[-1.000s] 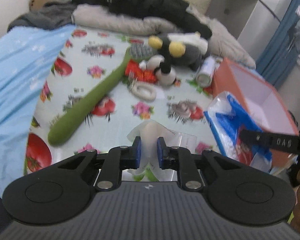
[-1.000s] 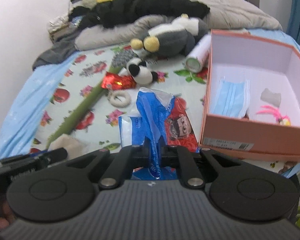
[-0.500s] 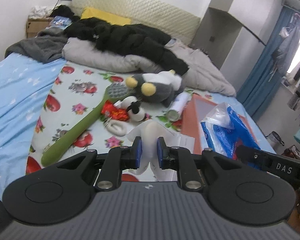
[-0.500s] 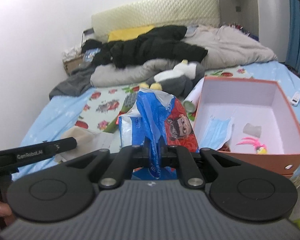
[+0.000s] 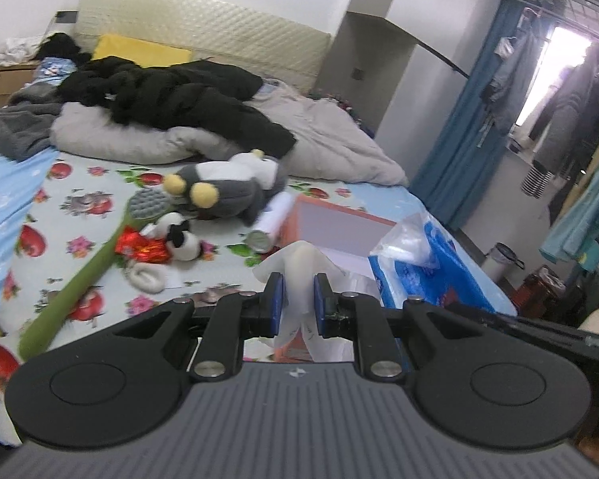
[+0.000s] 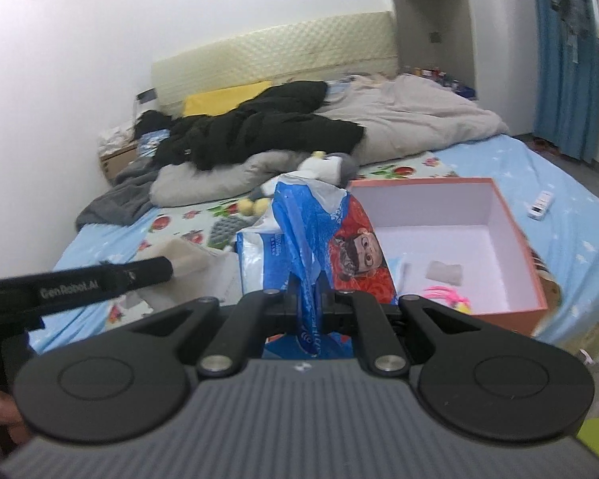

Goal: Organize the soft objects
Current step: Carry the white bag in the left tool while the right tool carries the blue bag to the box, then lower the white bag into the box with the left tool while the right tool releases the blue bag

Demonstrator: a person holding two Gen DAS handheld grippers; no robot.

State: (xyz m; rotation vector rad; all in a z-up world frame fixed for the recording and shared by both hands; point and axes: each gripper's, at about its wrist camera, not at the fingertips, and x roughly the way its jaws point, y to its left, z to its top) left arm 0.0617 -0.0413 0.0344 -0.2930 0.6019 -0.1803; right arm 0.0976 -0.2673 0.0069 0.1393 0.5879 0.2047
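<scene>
My left gripper [image 5: 298, 293] is shut on a white tissue-like soft item in clear wrap [image 5: 303, 263] and holds it above the bed. My right gripper [image 6: 307, 295] is shut on a blue and red tissue pack [image 6: 319, 231], lifted beside the open orange box [image 6: 495, 311]; the pack also shows in the left wrist view [image 5: 427, 263]. The box holds a blue mask [image 6: 399, 271], a white piece [image 6: 445, 271] and a pink feathery toy [image 6: 447, 295]. A grey penguin plush [image 5: 219, 191], a small panda plush [image 5: 179, 239] and a white ring [image 5: 145, 277] lie on the bed.
A green long-handled brush [image 5: 84, 279], a red foil wrapper [image 5: 141, 245] and a white roll [image 5: 269, 223] lie on the flowered sheet [image 5: 80, 199]. Black clothes [image 5: 171, 95] and a grey duvet [image 5: 331, 151] are piled at the head. A white remote [image 6: 541, 204] lies right of the box.
Both grippers have risen with their loads and tilted up, so the bed looks farther and lower. The tissue pack now hangs nearer the box. Both stay shut.
</scene>
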